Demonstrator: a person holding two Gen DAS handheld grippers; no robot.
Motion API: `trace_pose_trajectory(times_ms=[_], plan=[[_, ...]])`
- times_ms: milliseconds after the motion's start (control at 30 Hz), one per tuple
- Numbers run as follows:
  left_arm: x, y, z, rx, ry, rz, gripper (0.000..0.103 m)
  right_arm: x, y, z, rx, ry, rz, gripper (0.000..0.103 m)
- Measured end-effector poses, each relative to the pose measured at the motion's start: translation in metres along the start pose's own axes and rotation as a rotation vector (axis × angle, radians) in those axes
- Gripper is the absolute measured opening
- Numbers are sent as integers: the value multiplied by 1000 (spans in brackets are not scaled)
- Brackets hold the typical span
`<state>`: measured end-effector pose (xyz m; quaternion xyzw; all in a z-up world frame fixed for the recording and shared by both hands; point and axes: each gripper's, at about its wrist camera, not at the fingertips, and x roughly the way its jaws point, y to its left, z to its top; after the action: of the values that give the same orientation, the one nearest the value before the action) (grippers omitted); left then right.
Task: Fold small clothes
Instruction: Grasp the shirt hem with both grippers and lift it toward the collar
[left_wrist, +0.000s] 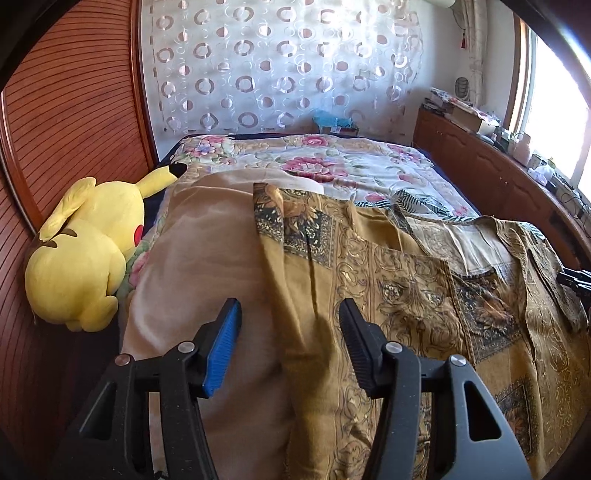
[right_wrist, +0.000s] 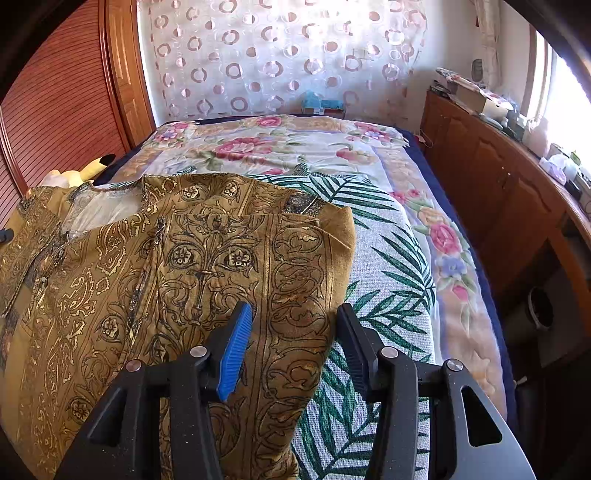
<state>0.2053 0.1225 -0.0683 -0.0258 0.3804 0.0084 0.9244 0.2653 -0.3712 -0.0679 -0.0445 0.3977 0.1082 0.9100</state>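
1. The left gripper (left_wrist: 290, 314) has its jaws apart. Nothing is pinched between them.
2. One left finger has a blue pad (left_wrist: 221, 350). The other pad is black.
3. A gold patterned garment (left_wrist: 406, 295) lies flat on the bed, in front of both grippers.
4. The left edge of the garment runs right under the gap between the left jaws. The cloth sits below the pads, and I cannot tell if they touch it.
5. Most of the garment spreads out past the black pad side of the left gripper. Its open neck, with pale lining inside, lies far ahead on that side.
6. On the blue pad side of the left jaws lies a plain tan blanket (left_wrist: 207, 258). Further out on that side rests a yellow plush toy (left_wrist: 85, 254).
7. The right gripper (right_wrist: 295, 314) also has its jaws apart, with nothing squeezed between them.
8. In the right wrist view the garment (right_wrist: 184, 266) has its right edge passing under the gap between the jaws. The blue pad is over the gold cloth.
9. The black pad of the right gripper is over a white cloth with green leaves (right_wrist: 388, 295), just beside the garment's edge.
10. Ahead of both grippers, beyond the garment, lies a flowered bedspread (right_wrist: 295, 147). Behind that hangs a curtain with circles (left_wrist: 277, 66).
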Motion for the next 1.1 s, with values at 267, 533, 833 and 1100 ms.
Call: trace_pose_trajectory(times_ms=[267, 533, 833, 1100], plan=[[6, 0, 5, -1, 12, 6, 56, 0, 1, 0, -4, 1, -6, 50], [-4, -7, 7, 37, -12, -29, 6, 0, 0, 1, -2, 2, -18, 56], [-46, -36, -6, 129, -63, -105, 4, 4, -9, 13, 24, 32, 12, 26], [-90, -45, -41, 157, -130, -151, 4, -65, 12, -1, -57, -159, 97, 2]])
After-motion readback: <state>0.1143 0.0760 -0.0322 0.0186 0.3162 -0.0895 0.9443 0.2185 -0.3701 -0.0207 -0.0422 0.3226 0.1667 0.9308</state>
